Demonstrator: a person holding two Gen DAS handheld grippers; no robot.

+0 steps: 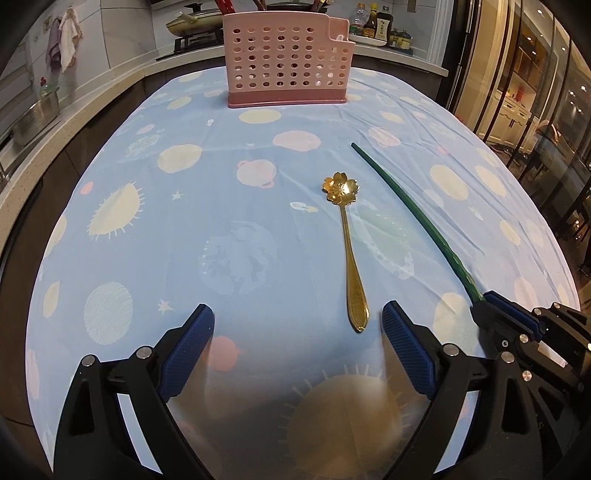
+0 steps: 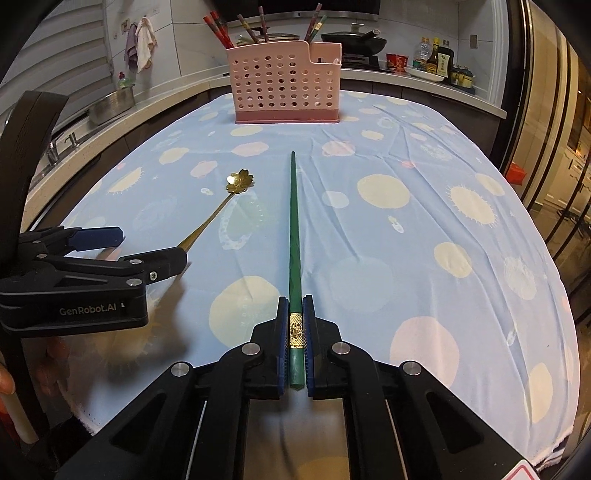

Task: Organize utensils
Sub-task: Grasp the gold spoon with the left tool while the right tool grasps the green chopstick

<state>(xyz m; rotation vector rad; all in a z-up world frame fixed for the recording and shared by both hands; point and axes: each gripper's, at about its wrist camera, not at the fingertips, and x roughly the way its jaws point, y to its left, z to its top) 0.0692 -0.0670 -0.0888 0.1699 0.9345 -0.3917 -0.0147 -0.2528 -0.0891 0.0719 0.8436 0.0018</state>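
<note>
On tablecloth [image 2: 369, 258] | ribbed right claw [image 2: 295, 332] clamps slim green chopstick [image 2: 294, 229]

I take the pink perforated plastic utensil holder [image 2: 286, 88] as landmark, at the table's far edge. Before it lie the gold flower-bowl spoon [image 1: 349, 243] and, to its right, the green chopstick [image 2: 294, 229]; chopsticks stand in the holder.

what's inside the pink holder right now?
Several chopsticks stand upright in the pink holder, tops poking above the rim. Their lower ends and anything shorter are hidden behind the perforated wall.
</note>
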